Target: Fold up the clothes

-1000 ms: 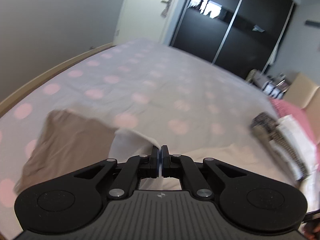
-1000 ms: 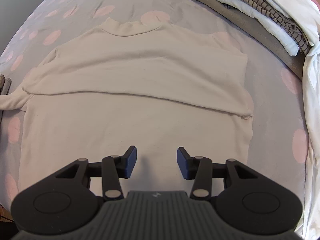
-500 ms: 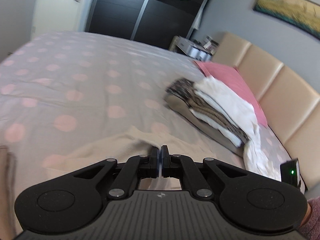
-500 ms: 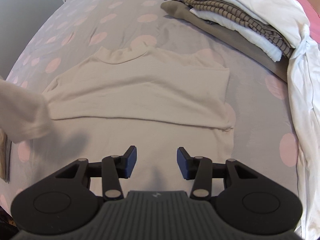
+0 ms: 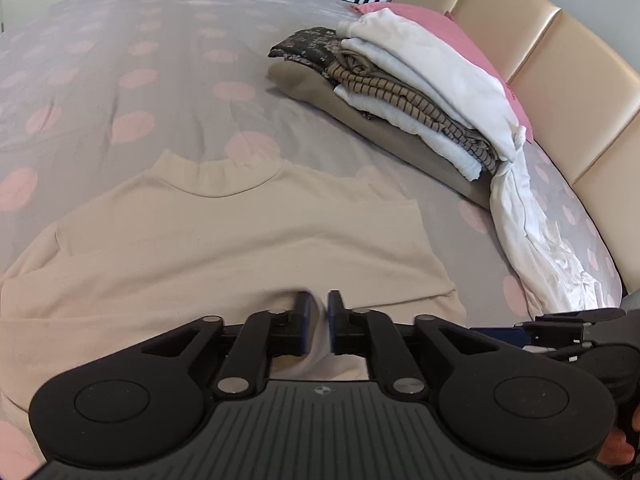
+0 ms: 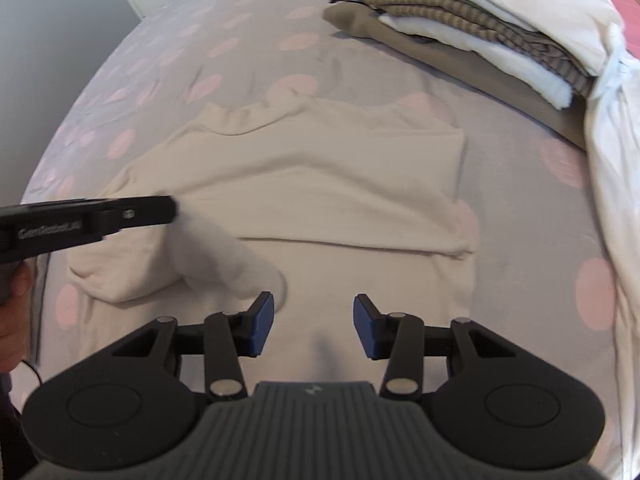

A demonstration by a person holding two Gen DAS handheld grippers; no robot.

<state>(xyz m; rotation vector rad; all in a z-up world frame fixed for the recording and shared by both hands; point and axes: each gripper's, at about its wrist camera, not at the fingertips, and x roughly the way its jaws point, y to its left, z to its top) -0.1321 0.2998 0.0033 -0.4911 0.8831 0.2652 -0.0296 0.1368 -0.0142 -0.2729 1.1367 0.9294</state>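
Left gripper (image 5: pixel 319 306): jaws parted narrowly, cream sleeve fabric sits in the gap, pads not clearly pinching it. In the right wrist view it comes in from the left edge of the bed over the cream long-sleeved knit top (image 6: pixel 320 184), with the sleeve (image 6: pixel 228 260) hanging from its tip across the top's left side.

The top lies flat on the grey bedspread with pink dots (image 5: pixel 120 60), collar (image 5: pixel 218 176) toward the far edge; one sleeve is already folded across the chest.

Right gripper (image 6: pixel 314 320): jaws wide, holding nothing, hovering over the top's lower part, the hanging sleeve just beside its left finger.

Toward the right edge of the bed: stack of folded clothes (image 5: pixel 400 92) (tan, striped, white), well apart from the top. Crumpled white sheet (image 5: pixel 544 240) runs down beside the stack. Pink pillow (image 5: pixel 440 28) and beige padded headboard (image 5: pixel 560 60) behind.
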